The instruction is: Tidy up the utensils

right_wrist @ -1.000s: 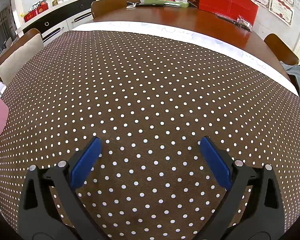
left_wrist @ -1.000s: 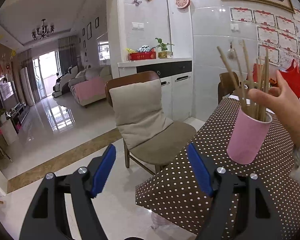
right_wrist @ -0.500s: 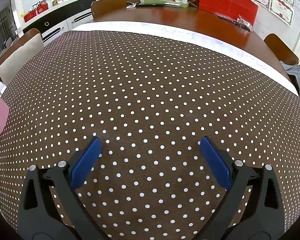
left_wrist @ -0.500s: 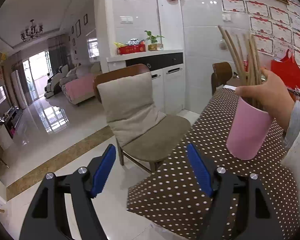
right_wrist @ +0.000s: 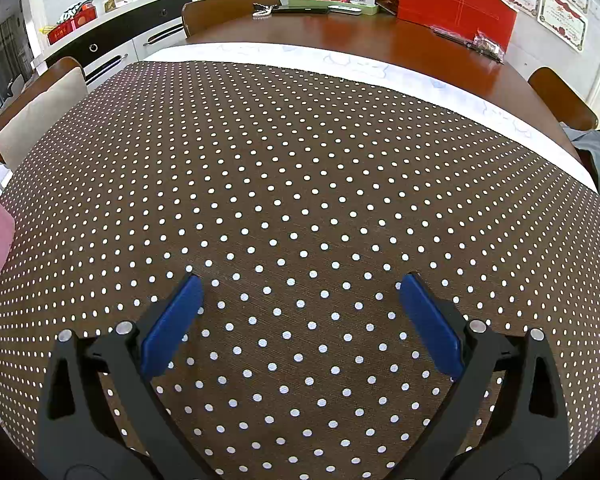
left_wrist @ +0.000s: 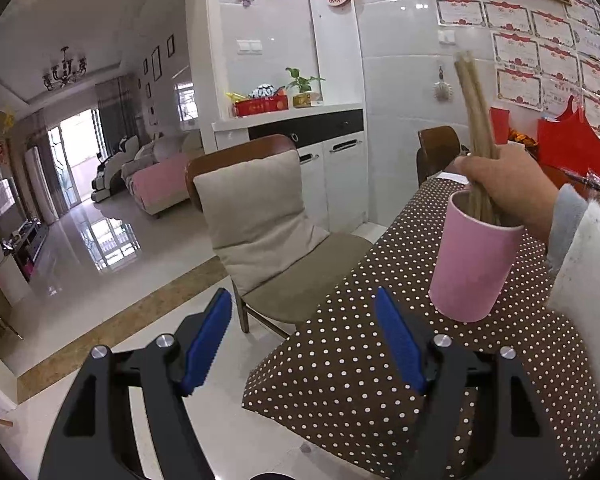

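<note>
A: Why is a bare hand (left_wrist: 512, 188) at the pink cup (left_wrist: 474, 258)?

B: Gathering the chopsticks (left_wrist: 478, 128) upright in it, at the dotted cloth's (right_wrist: 300, 184) corner; left gripper (left_wrist: 304, 340) gapes empty beside it

A: And the right view?

B: Right gripper (right_wrist: 300, 320) released over bare cloth; only the cup's edge shows

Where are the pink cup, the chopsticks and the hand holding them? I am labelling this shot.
pink cup (left_wrist: 470, 268): left wrist view, middle of its side wall.
chopsticks (left_wrist: 474, 104): left wrist view, shafts above the hand.
hand (left_wrist: 512, 186): left wrist view, back of the hand.
</note>
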Available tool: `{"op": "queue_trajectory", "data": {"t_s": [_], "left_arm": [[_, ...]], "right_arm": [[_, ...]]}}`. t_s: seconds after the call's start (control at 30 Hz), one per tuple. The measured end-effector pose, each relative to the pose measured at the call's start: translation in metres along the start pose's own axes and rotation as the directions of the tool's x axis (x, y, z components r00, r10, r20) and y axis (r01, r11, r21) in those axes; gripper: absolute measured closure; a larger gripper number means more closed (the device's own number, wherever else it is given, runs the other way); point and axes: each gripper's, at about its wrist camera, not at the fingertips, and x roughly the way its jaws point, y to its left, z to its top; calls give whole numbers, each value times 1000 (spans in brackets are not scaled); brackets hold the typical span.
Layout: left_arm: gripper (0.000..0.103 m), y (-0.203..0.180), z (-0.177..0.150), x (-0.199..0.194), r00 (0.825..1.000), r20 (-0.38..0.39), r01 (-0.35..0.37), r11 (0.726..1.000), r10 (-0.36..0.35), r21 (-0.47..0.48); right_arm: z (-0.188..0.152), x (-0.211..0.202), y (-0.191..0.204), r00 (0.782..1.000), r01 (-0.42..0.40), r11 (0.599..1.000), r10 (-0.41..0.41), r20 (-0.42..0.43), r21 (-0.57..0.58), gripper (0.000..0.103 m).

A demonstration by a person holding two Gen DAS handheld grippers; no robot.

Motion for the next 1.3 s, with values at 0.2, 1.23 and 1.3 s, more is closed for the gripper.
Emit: {"op": "queue_trajectory", "data": {"t_s": [0.2,1.23,1.3], "left_arm": [[30,-6,1,-10,1000,-5,-3,1000,4,6],[30,-51,-6,-57,997,9,71,994,-72,82],[30,-54,-6,-61,997,15,73,994,-75,86]], "right_arm": [[0,0,0,1000,0,1000,0,0,0,6],[0,0,0,1000,0,1000,0,0,0,6],[0,0,0,1000,0,1000,0,0,0,6]]}}
